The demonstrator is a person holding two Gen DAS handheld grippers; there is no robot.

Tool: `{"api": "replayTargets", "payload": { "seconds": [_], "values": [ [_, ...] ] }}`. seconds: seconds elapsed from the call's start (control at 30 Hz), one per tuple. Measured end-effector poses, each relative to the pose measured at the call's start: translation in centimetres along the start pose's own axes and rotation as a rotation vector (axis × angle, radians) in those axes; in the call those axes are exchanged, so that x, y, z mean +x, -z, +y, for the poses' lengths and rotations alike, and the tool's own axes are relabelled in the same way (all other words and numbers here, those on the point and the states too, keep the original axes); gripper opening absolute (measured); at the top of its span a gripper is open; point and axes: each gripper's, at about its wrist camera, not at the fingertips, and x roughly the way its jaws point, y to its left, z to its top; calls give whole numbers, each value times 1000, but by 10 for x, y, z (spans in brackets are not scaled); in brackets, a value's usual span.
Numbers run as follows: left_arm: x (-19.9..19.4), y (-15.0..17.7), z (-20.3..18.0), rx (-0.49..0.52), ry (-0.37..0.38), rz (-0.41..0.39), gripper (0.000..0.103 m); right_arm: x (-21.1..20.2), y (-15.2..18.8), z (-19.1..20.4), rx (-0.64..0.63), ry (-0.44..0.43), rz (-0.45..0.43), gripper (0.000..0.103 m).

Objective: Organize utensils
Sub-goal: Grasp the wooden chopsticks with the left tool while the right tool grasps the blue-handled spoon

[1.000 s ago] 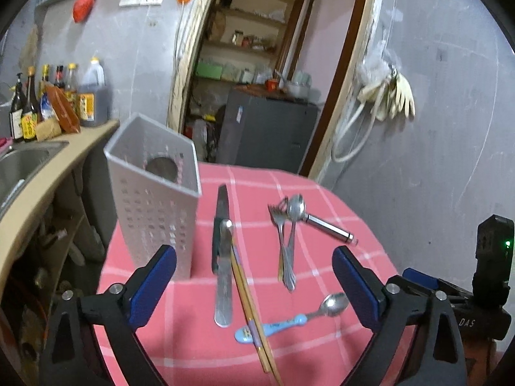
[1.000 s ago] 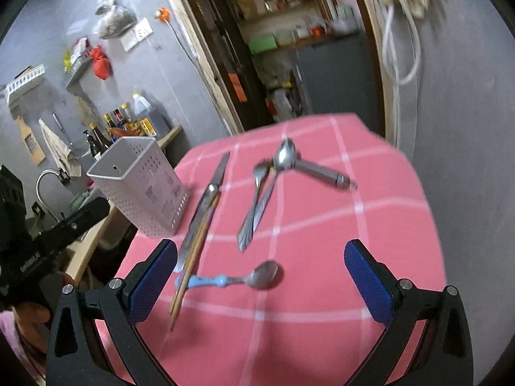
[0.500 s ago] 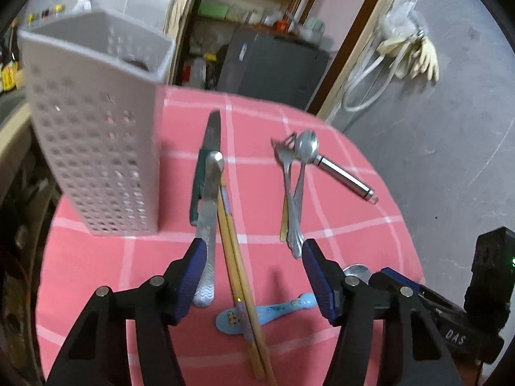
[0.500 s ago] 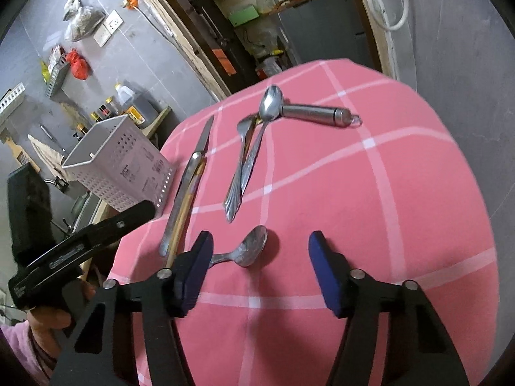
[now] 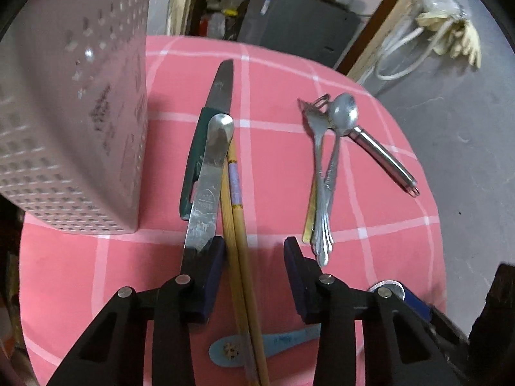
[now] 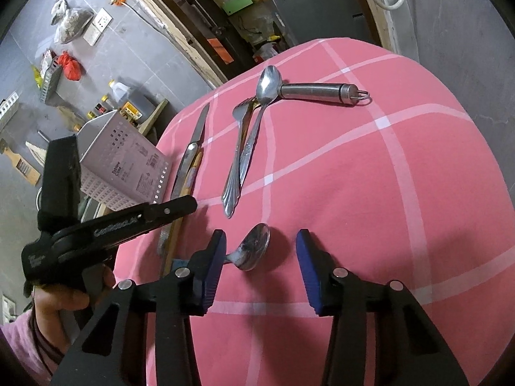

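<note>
The perforated utensil holder (image 5: 74,122) now fills the left-wrist view's left side, closer than a second ago, upright on the pink checked worktop (image 5: 370,199). The left gripper (image 5: 252,263) has sunk over the chopsticks (image 5: 238,251), fingers just narrowed around them, not pressing. The right gripper (image 6: 259,257) has likewise narrowed around the blue-handled spoon (image 6: 254,247), untouched.

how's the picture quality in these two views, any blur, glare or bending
Left wrist view: the white holder up close is soft and blurred, the butter knife shows glare, and the cloth's edges bow from the fisheye. Right wrist view: sharper, with soft shadows under the spoon, dark corners and a curved doorframe.
</note>
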Motion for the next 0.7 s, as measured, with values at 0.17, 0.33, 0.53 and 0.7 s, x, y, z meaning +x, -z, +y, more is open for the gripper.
{"api": "replayTargets", "payload": {
  "seconds": [0.17,0.33,0.53,0.7],
  "values": [
    [7,-10,-6,-11,-40,19,31,1,0,1,22,12,23,38],
    [9,-13,-12,3,-103,40,15,3,5,2,47,22,45,31],
    [13,-17,-27,88,-113,112,12,6,5,-7,105,4,63,7],
    [13,-15,-26,73,-8,200,12,4,4,-9,154,-27,78,4]
  ]
}}
